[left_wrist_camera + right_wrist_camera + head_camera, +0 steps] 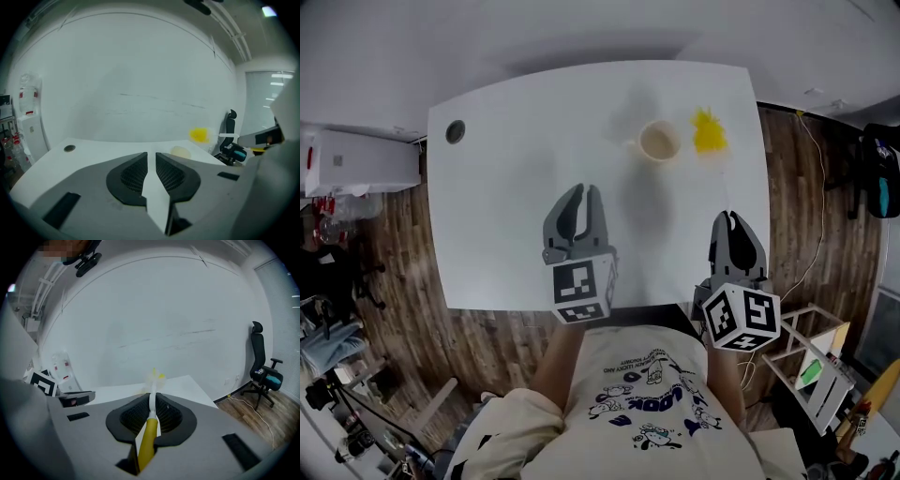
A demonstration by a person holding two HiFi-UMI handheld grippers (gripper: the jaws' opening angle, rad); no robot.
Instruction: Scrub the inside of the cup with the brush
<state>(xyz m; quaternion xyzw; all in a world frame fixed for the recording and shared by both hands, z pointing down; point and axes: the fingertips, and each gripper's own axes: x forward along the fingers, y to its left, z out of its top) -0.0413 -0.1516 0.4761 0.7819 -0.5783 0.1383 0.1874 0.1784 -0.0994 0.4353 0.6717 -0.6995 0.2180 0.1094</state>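
Observation:
A pale cup (659, 142) stands upright on the white table (516, 187) towards its far right, also seen in the left gripper view (181, 152). My right gripper (730, 217) is shut on the brush (147, 437): the yellow handle lies between the jaws and a thin white stem runs forward to the yellow bristles (709, 131), which sit just right of the cup. My left gripper (584, 190) hovers over the table's middle, short of the cup, its jaws drawn together to a narrow slit (151, 154) with nothing in them.
A dark round grommet (456, 131) is set in the table's far left corner. A white cabinet (356, 161) stands left of the table, a wooden rack (811, 352) at the near right, and an office chair (260, 366) farther right on the wood floor.

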